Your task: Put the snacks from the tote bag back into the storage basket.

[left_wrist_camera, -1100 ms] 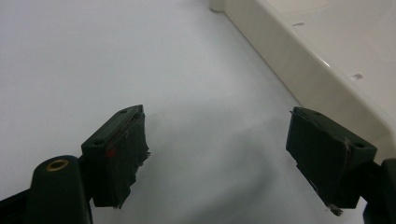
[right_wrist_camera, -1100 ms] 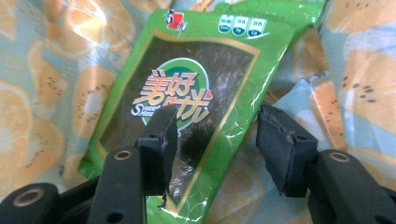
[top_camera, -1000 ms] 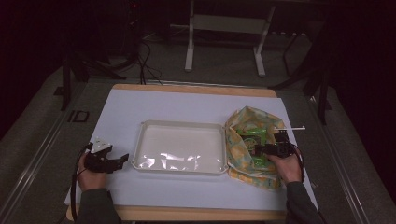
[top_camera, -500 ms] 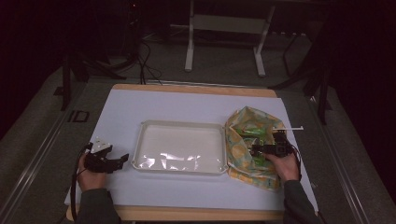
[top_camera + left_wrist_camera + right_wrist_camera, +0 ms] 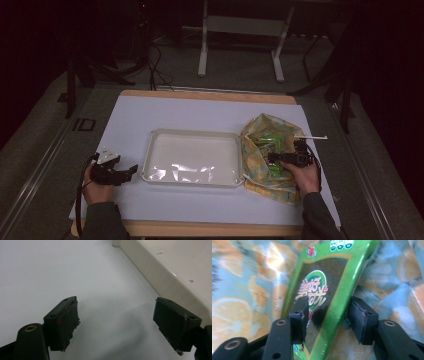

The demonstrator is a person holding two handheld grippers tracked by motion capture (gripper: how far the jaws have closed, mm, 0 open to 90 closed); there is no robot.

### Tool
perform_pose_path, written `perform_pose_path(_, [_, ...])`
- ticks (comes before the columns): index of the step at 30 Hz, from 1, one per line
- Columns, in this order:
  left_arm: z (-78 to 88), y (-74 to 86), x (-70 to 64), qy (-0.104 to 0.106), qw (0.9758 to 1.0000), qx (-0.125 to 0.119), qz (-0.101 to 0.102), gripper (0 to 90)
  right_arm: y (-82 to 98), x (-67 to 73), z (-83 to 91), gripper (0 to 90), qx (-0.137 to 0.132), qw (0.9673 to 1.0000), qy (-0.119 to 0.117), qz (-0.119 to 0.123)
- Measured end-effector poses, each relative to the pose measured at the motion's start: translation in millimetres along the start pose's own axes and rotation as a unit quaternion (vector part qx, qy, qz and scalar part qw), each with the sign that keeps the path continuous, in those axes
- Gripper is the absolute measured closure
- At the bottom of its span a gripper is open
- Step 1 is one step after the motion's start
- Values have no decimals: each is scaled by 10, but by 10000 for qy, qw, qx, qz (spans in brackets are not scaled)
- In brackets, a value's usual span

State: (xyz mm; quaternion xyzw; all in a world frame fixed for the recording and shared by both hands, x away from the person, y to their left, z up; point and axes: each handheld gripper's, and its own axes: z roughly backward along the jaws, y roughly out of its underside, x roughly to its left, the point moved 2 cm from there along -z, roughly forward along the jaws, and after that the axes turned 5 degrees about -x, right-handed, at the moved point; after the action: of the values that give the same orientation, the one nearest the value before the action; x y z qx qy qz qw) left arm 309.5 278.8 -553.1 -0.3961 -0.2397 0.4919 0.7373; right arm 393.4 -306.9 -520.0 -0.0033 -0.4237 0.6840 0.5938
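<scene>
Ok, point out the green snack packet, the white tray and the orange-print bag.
green snack packet (image 5: pixel 322 290), right gripper view, on its printed front.
white tray (image 5: pixel 148 161), high view, on its left rim.
orange-print bag (image 5: pixel 260 126), high view, on its upper fabric.

From my remote seat, the glossy green foil snack packet (image 5: pixel 325 290) runs off the picture's top and bottom edges, its lower print hidden behind my right gripper (image 5: pixel 328 320)'s left finger. I cannot tell whether the pads touch it.

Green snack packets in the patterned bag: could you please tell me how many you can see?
1: the green snack packet lies in the patterned bag, between the right gripper's jaws. More may be hidden.
</scene>
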Motion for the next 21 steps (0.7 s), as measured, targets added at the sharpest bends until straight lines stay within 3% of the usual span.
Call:
perform_pose_path(8, [0, 0, 1, 1, 10000, 1, 2, 206, -154, 189, 51, 577, -41, 9999, -147, 49])
perform_pose_path(21, [1, 1, 5, 17, 10000, -6, 13, 206, -313, 313, -124, 585, 185, 9998, 28, -115])
